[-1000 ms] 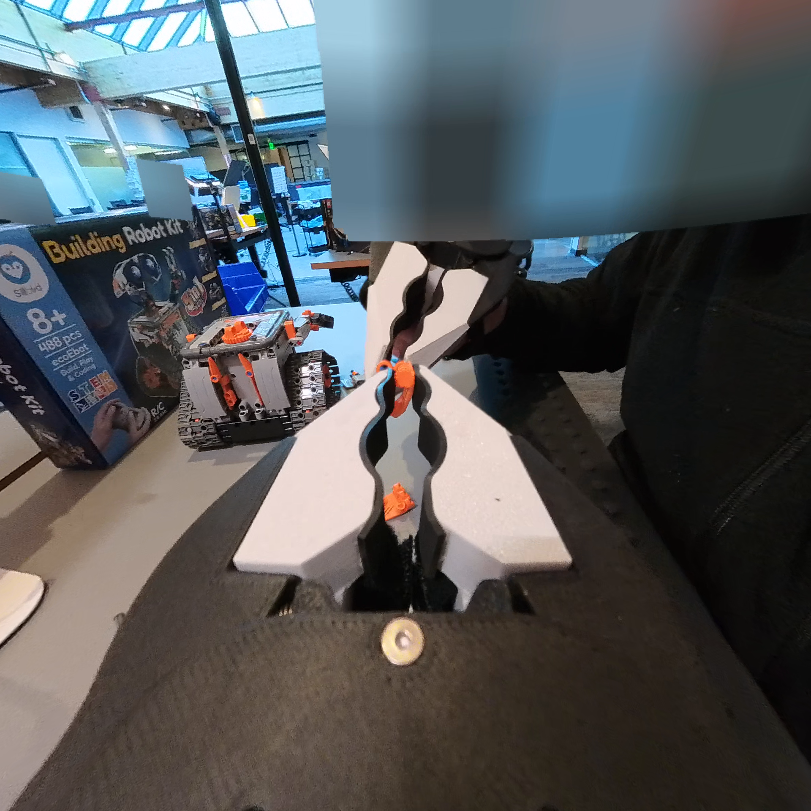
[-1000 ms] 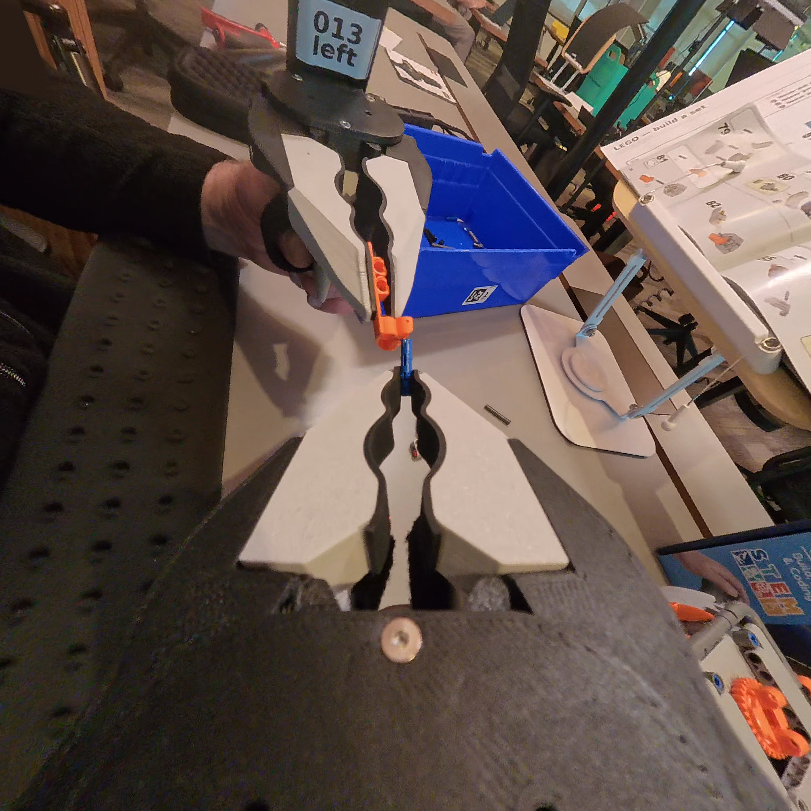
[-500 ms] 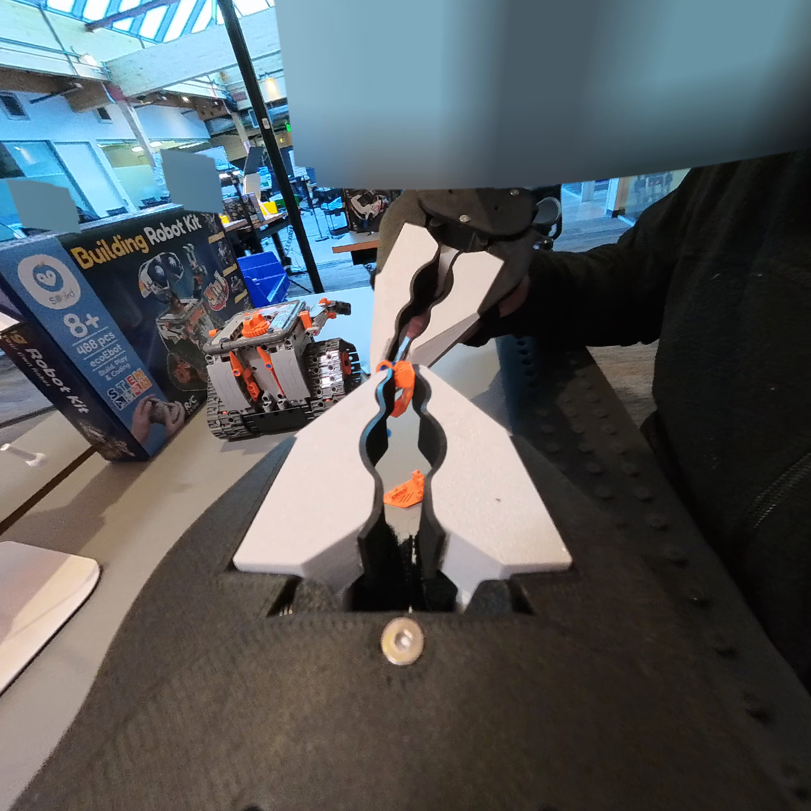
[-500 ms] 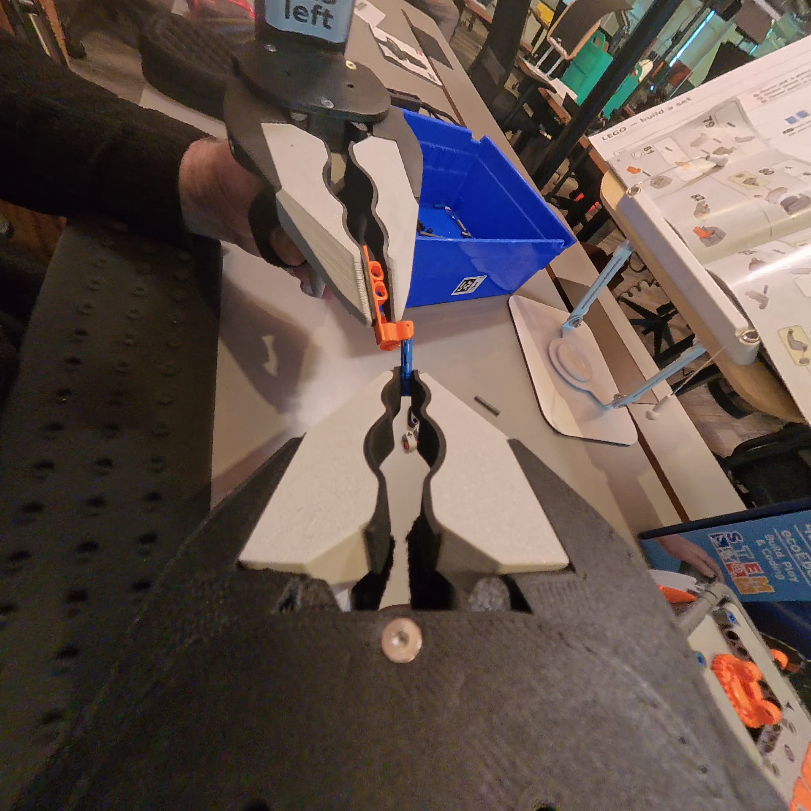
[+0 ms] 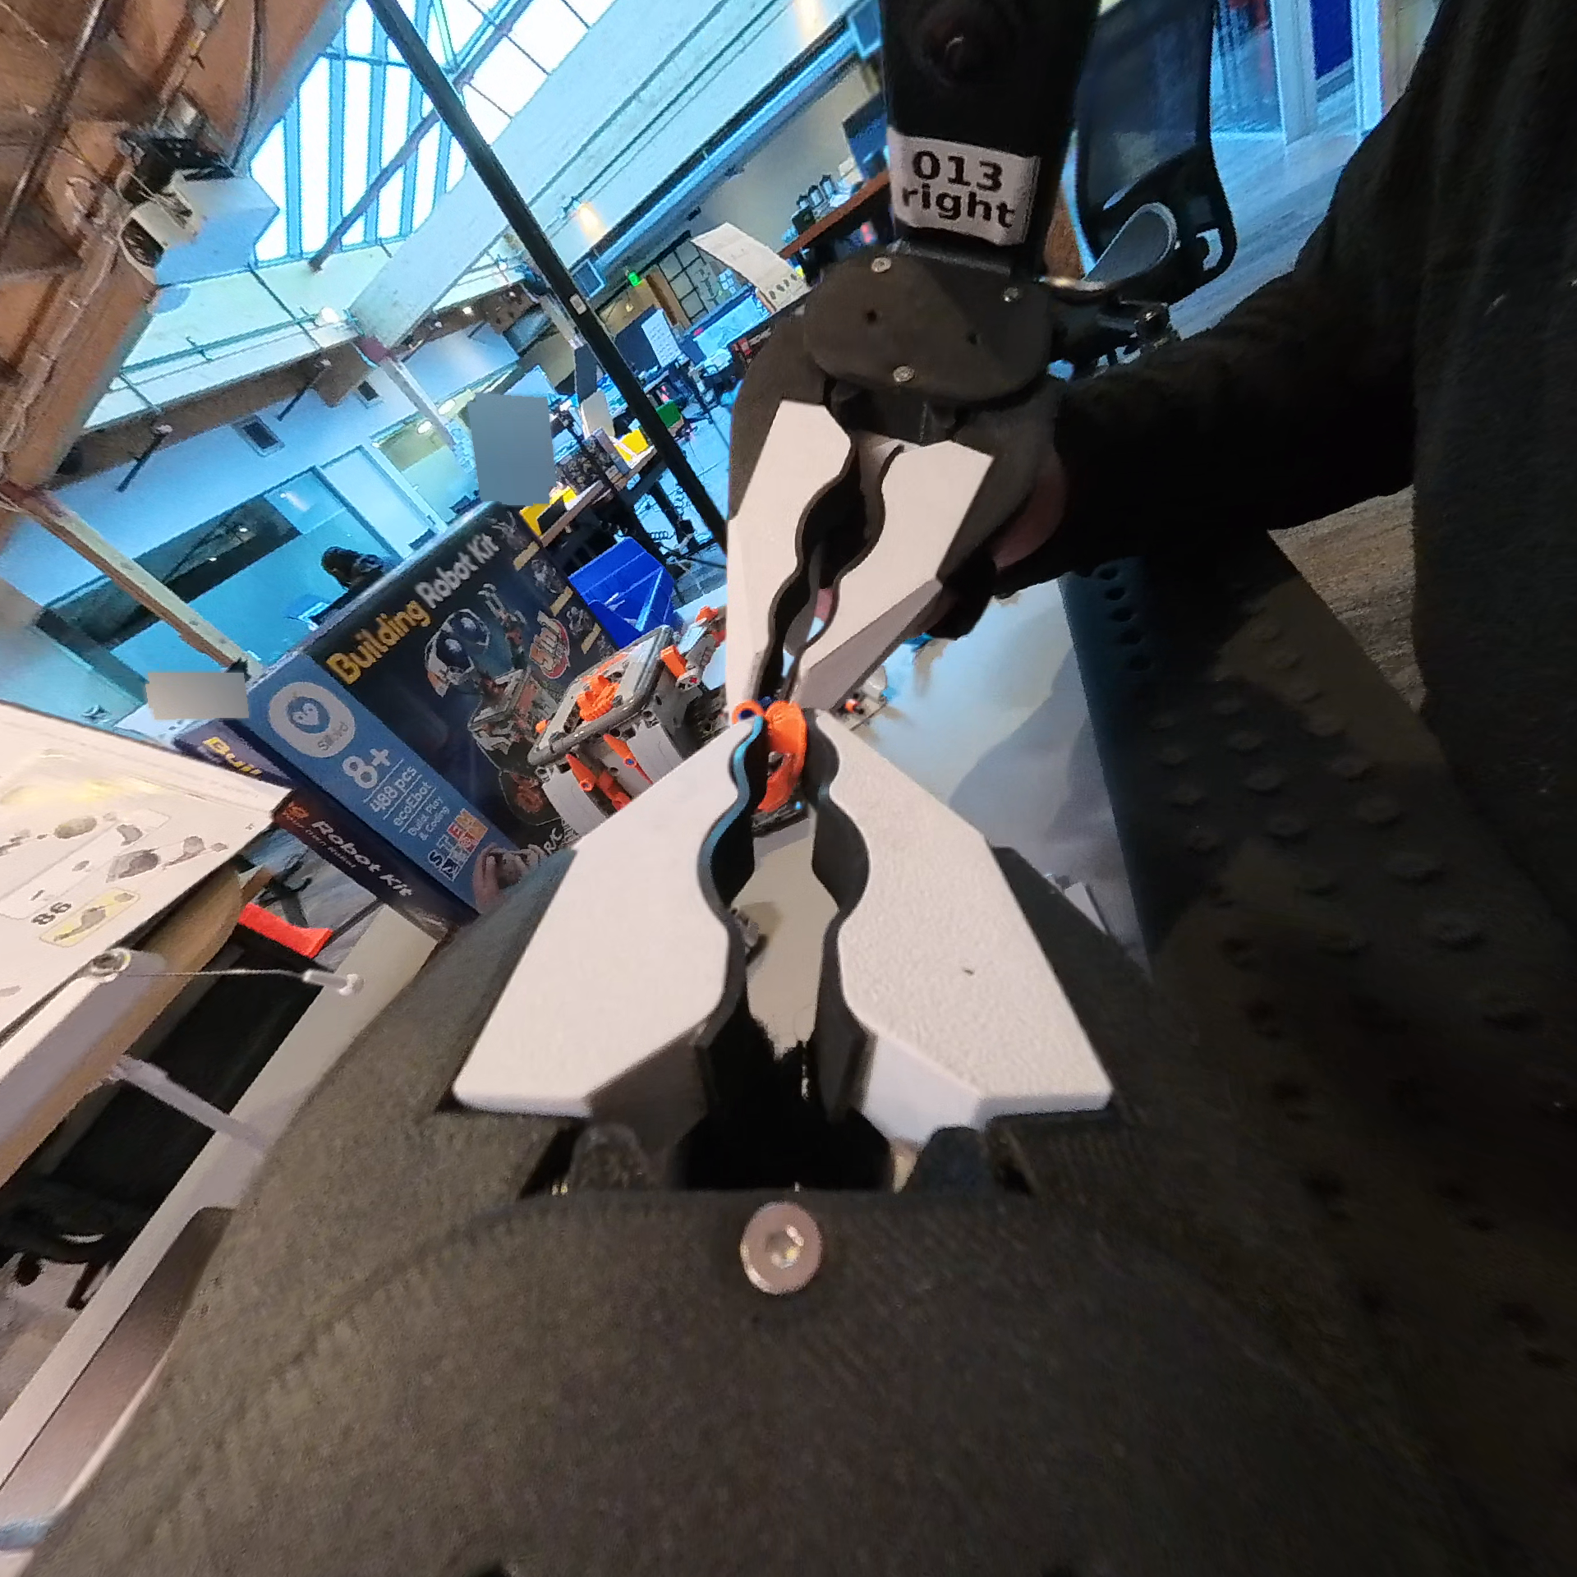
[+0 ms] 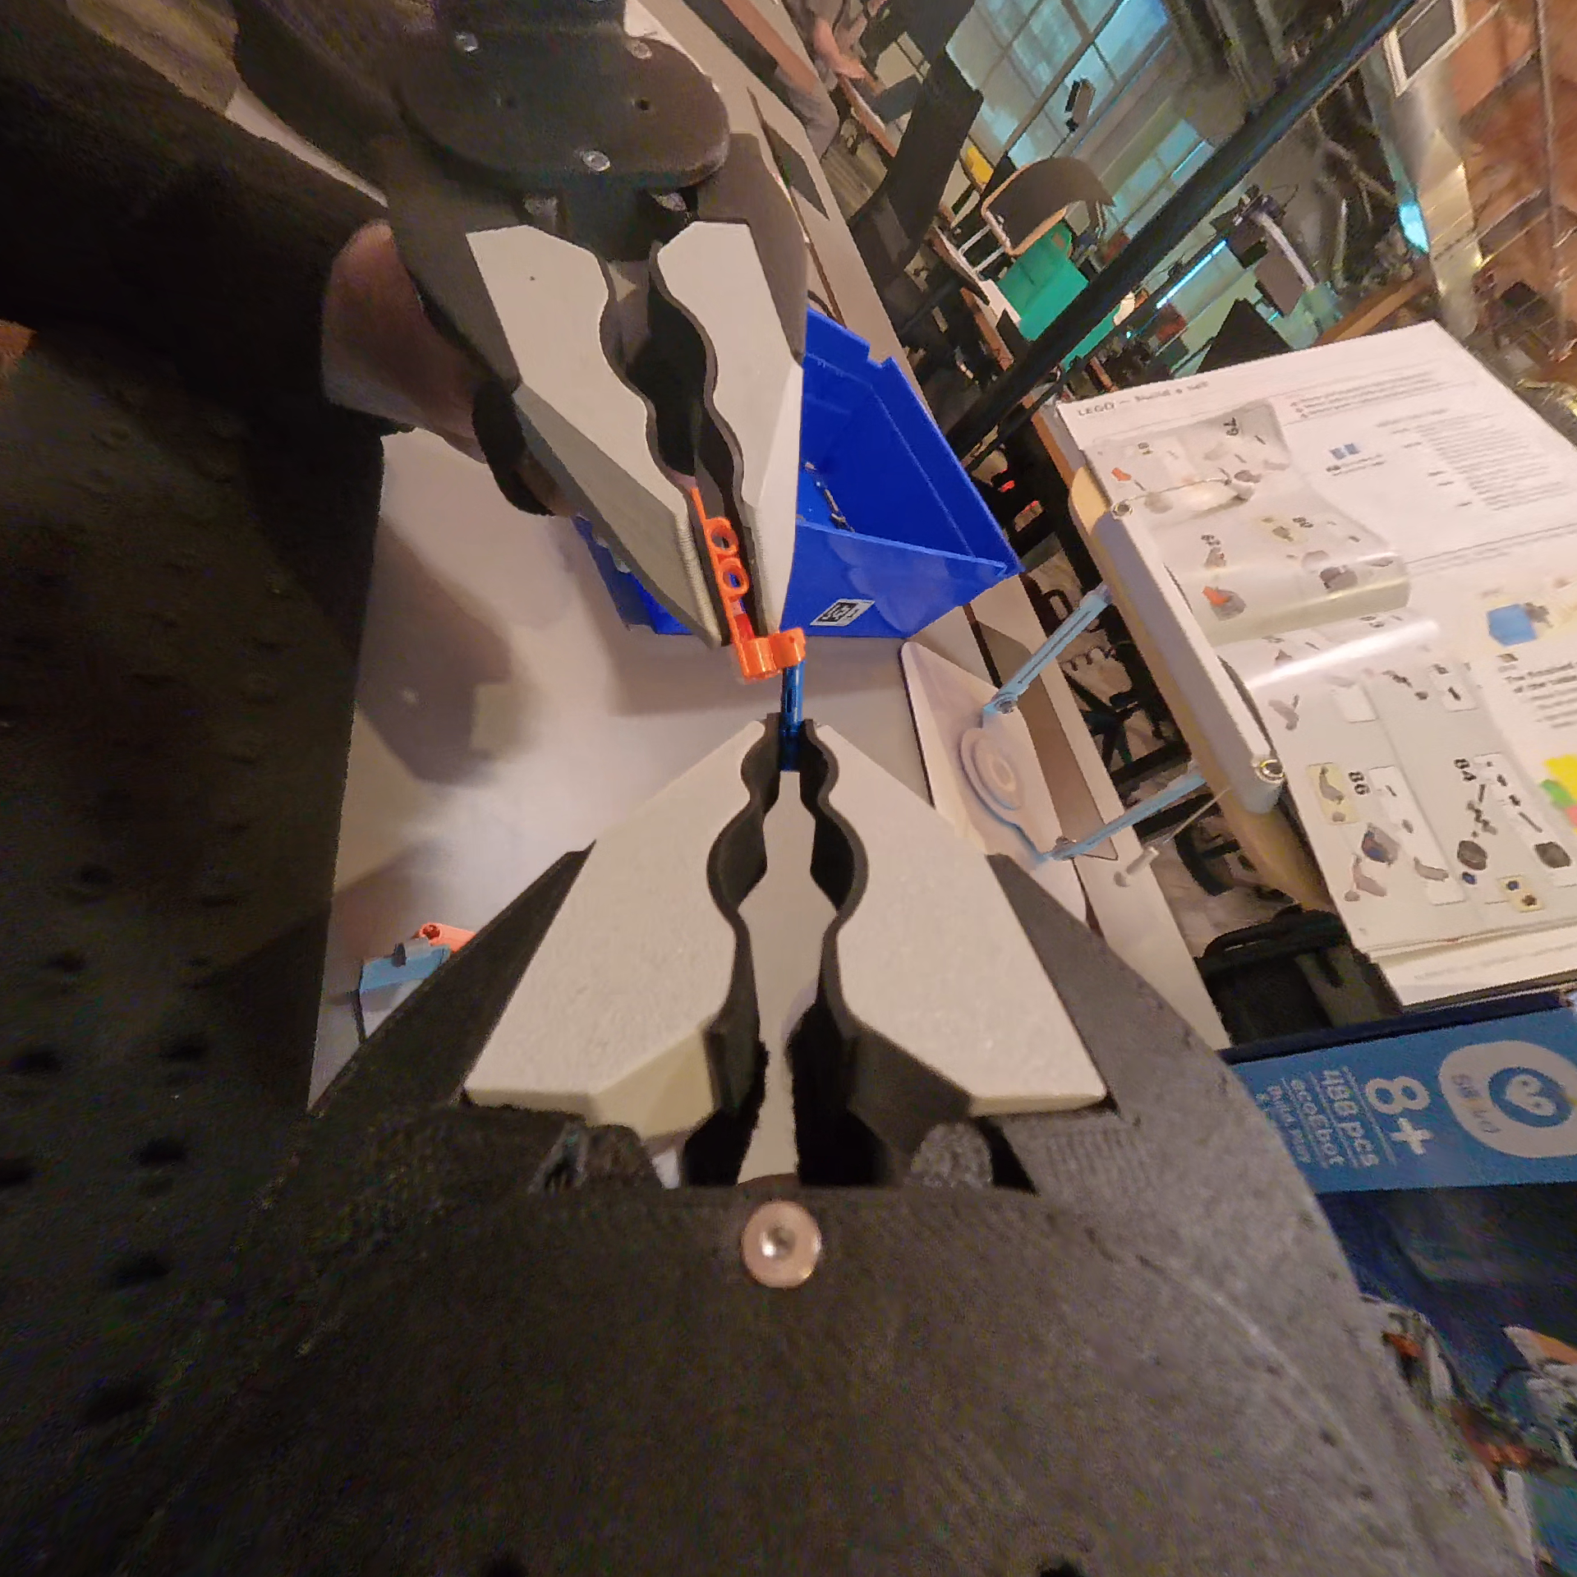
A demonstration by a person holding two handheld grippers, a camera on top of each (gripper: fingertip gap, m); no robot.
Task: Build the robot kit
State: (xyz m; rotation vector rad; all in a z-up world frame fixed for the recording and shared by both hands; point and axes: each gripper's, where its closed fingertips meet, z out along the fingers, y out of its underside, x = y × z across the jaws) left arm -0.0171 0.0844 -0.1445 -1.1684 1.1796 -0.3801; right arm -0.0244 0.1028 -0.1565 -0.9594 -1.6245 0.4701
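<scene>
Grippers [image 6: 741, 627] [image 6: 789, 738] pinch orange piece [image 6: 768, 653], blue pin [image 6: 792, 700], joint hidden.

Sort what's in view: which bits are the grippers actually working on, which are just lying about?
In hand:
- left gripper, shut on orange beam piece
- right gripper, shut on blue pin, which meets the orange piece's end

Lying about:
- blue bin
- instruction booklet
- kit box
- tracked robot model
- table

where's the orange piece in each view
Left wrist view: orange piece at centre, pinched at the left hand-held gripper tips.
Right wrist view: upper centre, between the far gripper's fingers.
Shared landmark: blue bin.
</scene>
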